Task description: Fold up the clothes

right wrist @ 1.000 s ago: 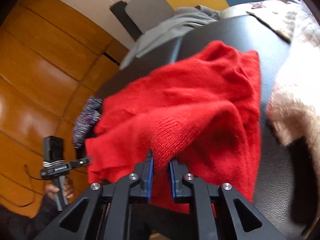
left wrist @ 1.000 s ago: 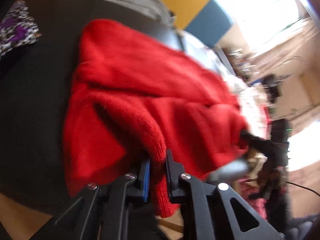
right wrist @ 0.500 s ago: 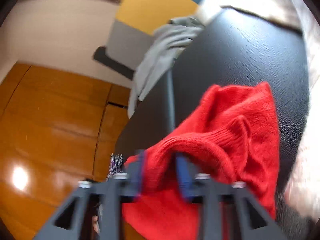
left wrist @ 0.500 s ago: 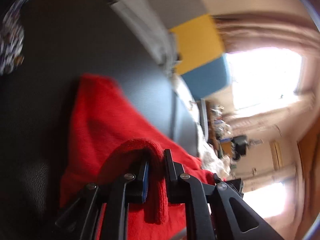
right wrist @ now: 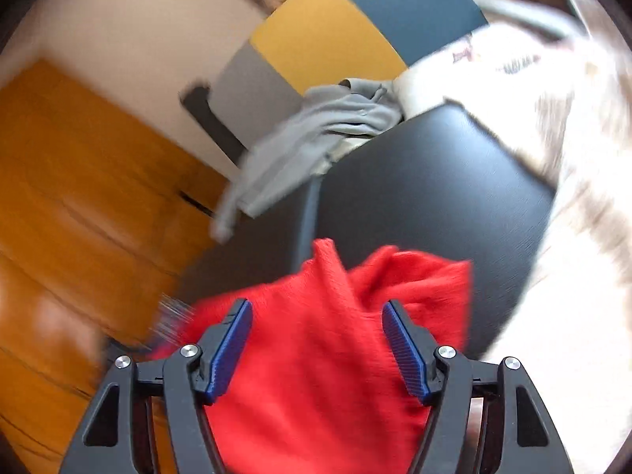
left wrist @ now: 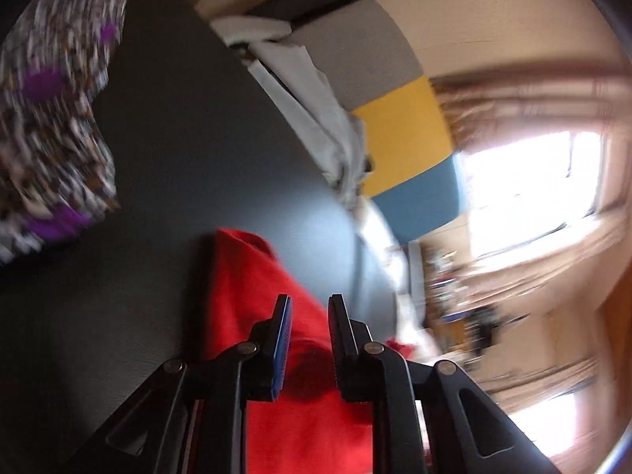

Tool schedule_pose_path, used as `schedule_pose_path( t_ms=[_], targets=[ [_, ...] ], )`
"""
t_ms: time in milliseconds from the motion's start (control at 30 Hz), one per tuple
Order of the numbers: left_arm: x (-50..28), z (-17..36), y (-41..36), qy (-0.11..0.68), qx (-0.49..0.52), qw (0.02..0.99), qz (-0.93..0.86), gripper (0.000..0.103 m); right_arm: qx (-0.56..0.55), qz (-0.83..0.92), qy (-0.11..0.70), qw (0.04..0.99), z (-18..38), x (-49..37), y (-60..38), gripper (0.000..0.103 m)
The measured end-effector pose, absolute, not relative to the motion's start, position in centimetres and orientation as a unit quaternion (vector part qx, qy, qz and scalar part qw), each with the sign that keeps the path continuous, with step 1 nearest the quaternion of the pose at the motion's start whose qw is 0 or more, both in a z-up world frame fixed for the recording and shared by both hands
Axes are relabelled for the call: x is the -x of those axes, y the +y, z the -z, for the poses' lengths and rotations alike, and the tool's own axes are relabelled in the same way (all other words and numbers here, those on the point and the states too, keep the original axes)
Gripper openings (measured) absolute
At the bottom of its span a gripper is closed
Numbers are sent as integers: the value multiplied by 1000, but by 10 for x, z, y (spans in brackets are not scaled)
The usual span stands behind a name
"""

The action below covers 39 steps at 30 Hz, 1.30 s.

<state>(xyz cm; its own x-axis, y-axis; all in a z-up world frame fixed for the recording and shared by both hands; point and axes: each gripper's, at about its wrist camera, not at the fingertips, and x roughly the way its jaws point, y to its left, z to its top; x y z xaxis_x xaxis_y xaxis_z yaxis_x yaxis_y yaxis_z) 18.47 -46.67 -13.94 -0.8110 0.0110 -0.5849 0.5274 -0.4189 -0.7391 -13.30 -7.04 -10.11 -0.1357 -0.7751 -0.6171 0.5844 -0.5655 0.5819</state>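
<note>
Both grippers, clamped on red sweater (right wrist: 316,355) a second ago, now gape: right gripper (right wrist: 318,316) wide, left gripper (left wrist: 309,308) narrowly; sweater lies beneath them.

Daylight blows out the bright window (left wrist: 525,193) beside me; motion blur smears both my views, and fisheye bending darkens the edges.

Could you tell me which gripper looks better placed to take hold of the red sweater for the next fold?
Probably the right gripper: its jaws stand wide open directly over the red sweater. The left gripper is open only narrowly, nearer the sweater's edge.
</note>
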Motion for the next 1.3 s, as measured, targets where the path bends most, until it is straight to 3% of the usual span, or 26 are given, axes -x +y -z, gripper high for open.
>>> schedule_pose_path(
  t_ms=[133, 300, 367, 433, 567, 833, 1067, 1133, 1167, 1200, 1300],
  targets=[
    [-180, 144, -449, 404, -345, 200, 823, 17, -461, 765, 29, 450, 112, 121, -83, 68],
    [-162, 155, -424, 318, -410, 177, 836, 19, -471, 758, 66, 447, 129, 128, -101, 63],
    [-149, 154, -421, 301, -412, 161, 845, 21, -476, 754, 75, 447, 133, 129, -109, 41],
    [-136, 153, -419, 283, -413, 145, 854, 23, -475, 756, 95, 441, 136, 126, -114, 27],
    [-107, 155, -421, 269, -425, 118, 856, 26, -463, 762, 114, 438, 137, 117, -115, 17],
    [-118, 141, -432, 342, -385, 80, 854, 26, -460, 766, 116, 435, 135, 116, -122, 15],
    [-96, 150, -423, 313, -422, 80, 847, 28, -496, 741, 66, 447, 146, 126, -120, 31],
    [-86, 158, -415, 292, -450, 86, 839, 23, -490, 745, 75, 446, 145, 123, -121, 26],
    [-84, 159, -412, 282, -458, 92, 838, 18, -481, 752, 89, 441, 143, 119, -121, 13],
    [-87, 154, -412, 287, -448, 97, 841, 8, -471, 758, 98, 441, 138, 116, -121, 13],
    [-110, 136, -423, 335, -400, 109, 846, 8, -434, 780, 114, 436, 117, 104, -112, 12]
  ],
)
